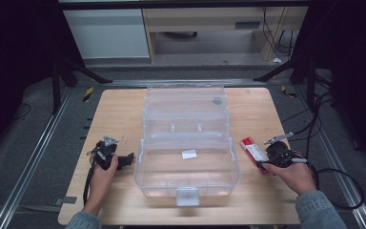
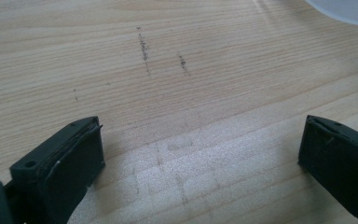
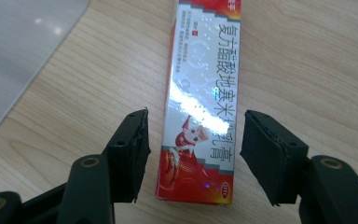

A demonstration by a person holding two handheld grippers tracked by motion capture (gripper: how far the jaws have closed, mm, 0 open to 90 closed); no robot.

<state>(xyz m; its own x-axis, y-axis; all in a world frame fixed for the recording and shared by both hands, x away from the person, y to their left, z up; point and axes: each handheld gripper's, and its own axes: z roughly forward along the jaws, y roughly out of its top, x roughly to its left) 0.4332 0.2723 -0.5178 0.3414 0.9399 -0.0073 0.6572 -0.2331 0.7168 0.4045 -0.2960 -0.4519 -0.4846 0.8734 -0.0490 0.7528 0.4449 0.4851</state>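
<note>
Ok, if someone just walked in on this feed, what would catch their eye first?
Probably the big clear plastic box, lid thrown open, in the middle of the wooden table, with a small white slip inside it. Next, the red-and-white carton with a cartoon figure, lying flat on the table to the right of the box; the right gripper straddles it, pads not touching. The left gripper is open over bare wood.
</note>
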